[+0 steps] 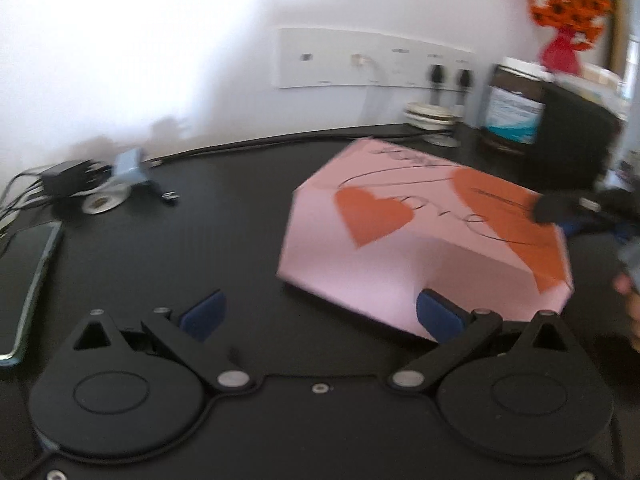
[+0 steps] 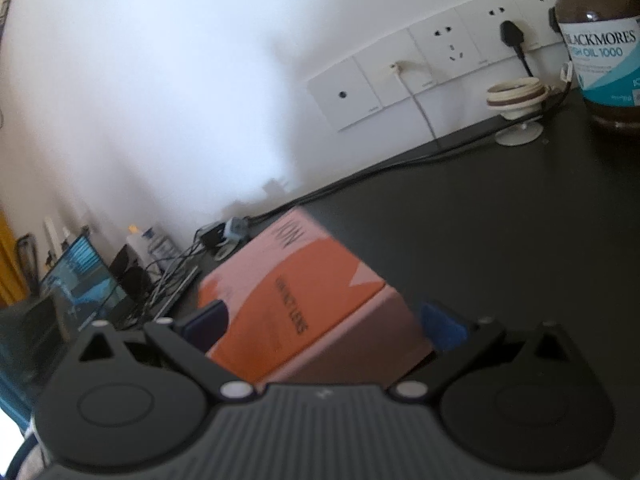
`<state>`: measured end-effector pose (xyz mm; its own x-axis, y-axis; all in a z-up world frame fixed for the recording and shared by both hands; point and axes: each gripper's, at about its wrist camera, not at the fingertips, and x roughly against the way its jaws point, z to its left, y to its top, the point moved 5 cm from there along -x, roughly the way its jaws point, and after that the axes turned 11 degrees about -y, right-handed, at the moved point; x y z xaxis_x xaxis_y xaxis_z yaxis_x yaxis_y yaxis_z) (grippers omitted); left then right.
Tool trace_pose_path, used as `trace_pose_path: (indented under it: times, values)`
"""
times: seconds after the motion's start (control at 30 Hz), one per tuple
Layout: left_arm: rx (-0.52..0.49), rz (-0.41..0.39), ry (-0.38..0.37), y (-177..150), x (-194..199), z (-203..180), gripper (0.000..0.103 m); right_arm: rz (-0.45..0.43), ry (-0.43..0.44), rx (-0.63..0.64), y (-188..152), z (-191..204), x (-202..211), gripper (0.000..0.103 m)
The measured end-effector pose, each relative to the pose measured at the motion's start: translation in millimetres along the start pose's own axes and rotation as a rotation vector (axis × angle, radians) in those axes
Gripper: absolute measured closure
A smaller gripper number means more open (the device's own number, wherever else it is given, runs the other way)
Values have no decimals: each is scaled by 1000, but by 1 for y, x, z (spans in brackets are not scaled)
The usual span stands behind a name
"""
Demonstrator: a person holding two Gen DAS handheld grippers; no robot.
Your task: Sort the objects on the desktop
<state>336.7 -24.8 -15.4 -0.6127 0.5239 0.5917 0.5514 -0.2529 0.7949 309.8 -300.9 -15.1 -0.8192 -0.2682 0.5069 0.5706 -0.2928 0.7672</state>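
Holding: my right claw (image 2: 320, 324) has the pink box (image 2: 304, 304) between its fingers, tilted above the dark surface (image 2: 500, 216).
Left claw (image 1: 320, 316): wide, nothing in it, near the box.
Handling: I judge light, stiff cardboard with smooth faces; grip the flat sides, not corners.

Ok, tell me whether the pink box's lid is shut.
Shut: the pink box shows its lid flush along the seam, no gap visible, held between the right jaws.
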Motion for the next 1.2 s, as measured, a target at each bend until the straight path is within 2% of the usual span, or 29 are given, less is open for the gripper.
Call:
trace_pose_path:
  times: [0.1, 0.23, 0.47, 0.53, 0.73, 0.87, 1.0, 1.1, 1.2]
  values:
    - [11, 14, 65, 0, -4, 8, 0, 13, 32, -5, -8, 7, 5, 1]
    - [0, 13, 105, 1, -4, 12, 0, 11, 37, 13, -17, 18, 10, 1]
    - [22, 26, 110, 3, -4, 17, 0, 19, 57, 17, -26, 28, 17, 1]
    - [23, 24, 121, 4, -3, 18, 0, 22, 41, 29, -27, 29, 17, 1]
    - [19, 52, 150, 3, -6, 21, 0, -30, -93, -2, -16, 17, 12, 1]
    - [-15, 51, 145, 1, -6, 14, 0, -32, -97, -56, -11, 12, 4, 1]
    - [-53, 59, 176, 0, -8, 9, 0, -40, -100, -40, -9, 17, 1, 1]
    - [-34, 46, 152, 1, -5, 11, 0, -41, -63, -55, -8, 19, -2, 1]
    - [-2, -13, 83, 6, 5, 10, 0, -47, -4, -99, -6, 20, -6, 1]
